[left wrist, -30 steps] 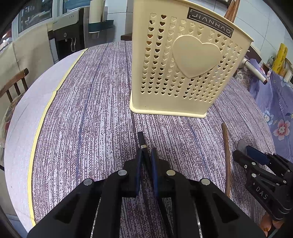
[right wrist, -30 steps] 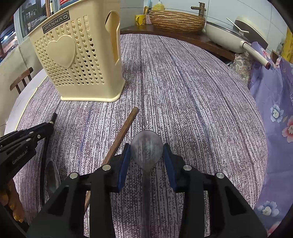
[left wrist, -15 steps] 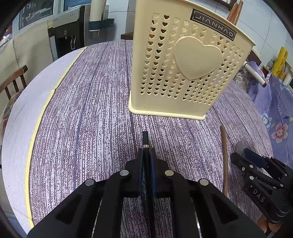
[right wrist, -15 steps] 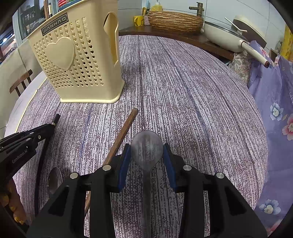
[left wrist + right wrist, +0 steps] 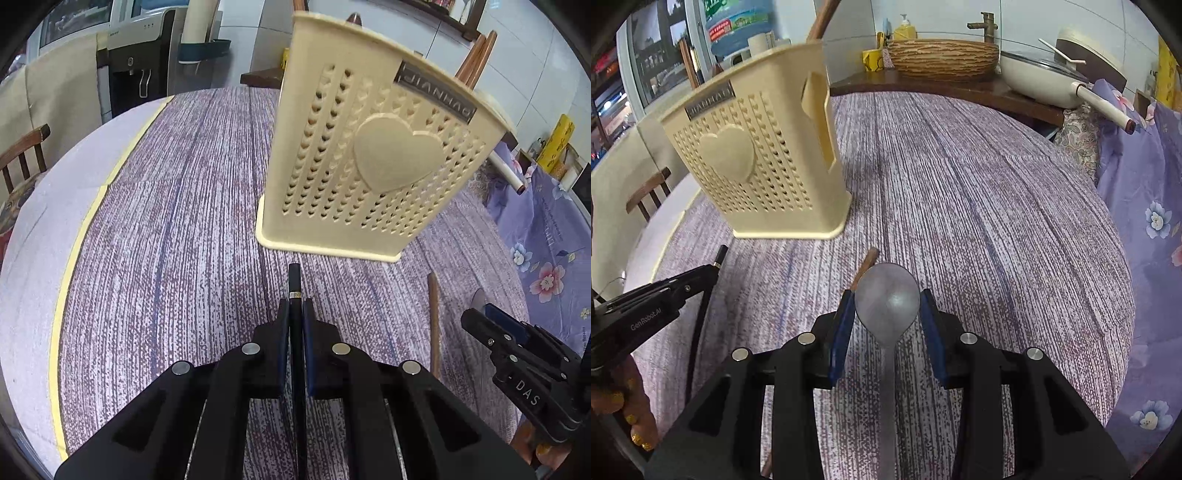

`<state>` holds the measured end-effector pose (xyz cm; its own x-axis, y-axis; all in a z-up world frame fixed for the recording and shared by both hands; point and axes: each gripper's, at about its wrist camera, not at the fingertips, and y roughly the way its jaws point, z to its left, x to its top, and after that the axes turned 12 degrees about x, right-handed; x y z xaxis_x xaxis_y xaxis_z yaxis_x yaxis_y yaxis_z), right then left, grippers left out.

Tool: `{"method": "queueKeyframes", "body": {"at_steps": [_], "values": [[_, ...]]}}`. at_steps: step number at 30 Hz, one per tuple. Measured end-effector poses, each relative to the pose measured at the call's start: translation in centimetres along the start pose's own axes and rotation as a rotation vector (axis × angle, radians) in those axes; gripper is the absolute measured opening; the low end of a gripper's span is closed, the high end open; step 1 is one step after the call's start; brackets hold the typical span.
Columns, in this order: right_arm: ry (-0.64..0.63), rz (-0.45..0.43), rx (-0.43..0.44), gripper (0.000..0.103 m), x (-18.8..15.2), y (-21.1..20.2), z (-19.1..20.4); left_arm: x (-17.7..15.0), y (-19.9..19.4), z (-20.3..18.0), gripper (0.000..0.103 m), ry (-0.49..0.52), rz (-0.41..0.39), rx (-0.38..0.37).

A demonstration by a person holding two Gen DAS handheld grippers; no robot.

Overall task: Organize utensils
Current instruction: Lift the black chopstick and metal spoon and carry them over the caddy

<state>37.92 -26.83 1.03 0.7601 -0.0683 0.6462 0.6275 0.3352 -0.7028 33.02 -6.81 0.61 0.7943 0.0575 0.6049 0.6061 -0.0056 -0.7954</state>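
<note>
My left gripper (image 5: 295, 314) has its fingers (image 5: 282, 332) clamped on a thin black handle (image 5: 294, 280) with a small metal band near its tip. The handle sticks out forward past the fingertips and points at the base of the cream utensil basket (image 5: 369, 166), which stands upright on the tabletop (image 5: 166, 240) just ahead. From the right wrist view I can follow that same black handle (image 5: 701, 306) running down from the left gripper (image 5: 705, 273) toward the tabletop, but its lower end is hidden from me.

My right gripper (image 5: 886, 314) holds a grey metal spoon (image 5: 887, 295). The bowl sits between the blue finger pads (image 5: 842, 332), which press on its two sides, and its stem runs back toward the camera. The fingers stand partly apart, as wide as the bowl.

A brown wooden stick (image 5: 434, 314), probably a chopstick, lies on the purple striped cloth between the two grippers. Its far end shows just behind the spoon bowl in the right wrist view (image 5: 868, 258).

The basket has heart-shaped holes, a raised heart on its front and a dark label near the rim. Wooden handles (image 5: 476, 62) poke up from it at the back.
</note>
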Motion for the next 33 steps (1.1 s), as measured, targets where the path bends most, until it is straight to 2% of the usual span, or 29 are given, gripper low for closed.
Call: {"method": "queueKeyframes", "body": {"at_steps": [17, 23, 33], "values": [[-0.015, -0.077, 0.075, 0.037, 2.1, -6.3, 1.1, 2.9, -8.4, 0.7, 0.008, 0.000, -0.212, -0.068], [-0.025, -0.083, 0.090, 0.037, 2.7, -8.3, 1.7, 3.3, -10.1, 1.3, 0.008, 0.003, -0.255, -0.073], [-0.052, -0.092, 0.090, 0.037, 3.0, -9.5, 2.8, 3.8, -12.1, 1.7, 0.008, 0.007, -0.302, -0.075]]}}
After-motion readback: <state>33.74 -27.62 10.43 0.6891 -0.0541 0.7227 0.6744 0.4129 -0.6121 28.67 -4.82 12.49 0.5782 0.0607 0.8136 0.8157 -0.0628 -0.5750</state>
